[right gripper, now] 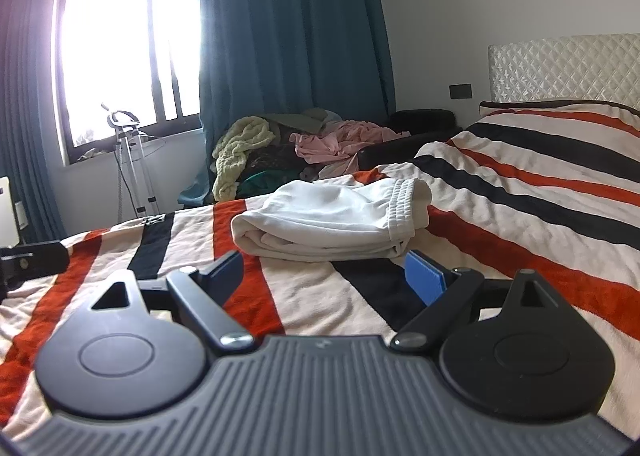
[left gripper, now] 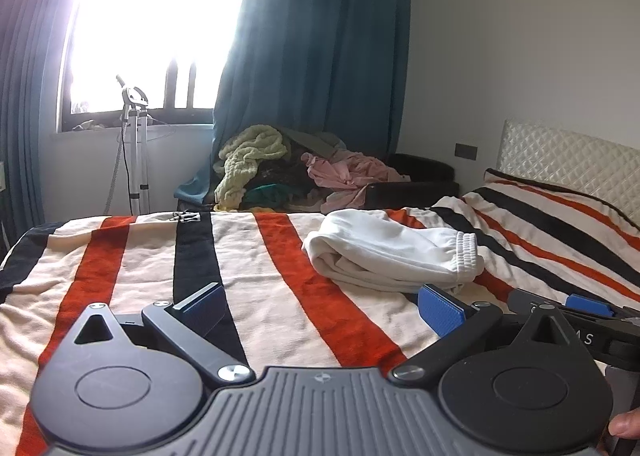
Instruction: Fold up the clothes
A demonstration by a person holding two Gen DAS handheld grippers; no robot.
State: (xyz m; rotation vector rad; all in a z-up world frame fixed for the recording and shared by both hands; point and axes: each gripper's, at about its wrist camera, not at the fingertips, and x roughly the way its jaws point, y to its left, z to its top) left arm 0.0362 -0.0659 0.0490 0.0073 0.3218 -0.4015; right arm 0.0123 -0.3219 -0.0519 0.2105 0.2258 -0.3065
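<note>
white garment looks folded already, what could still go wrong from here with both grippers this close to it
1. The white garment is a loose stack with open layered edges facing the right gripper; a nudge from the open jaws could shift or unfold the layers.
2. The striped blanket is soft and wrinkled; closing low might pinch it together with the garment.
3. The left gripper sits beside the right one, so they could bump each other.
</note>
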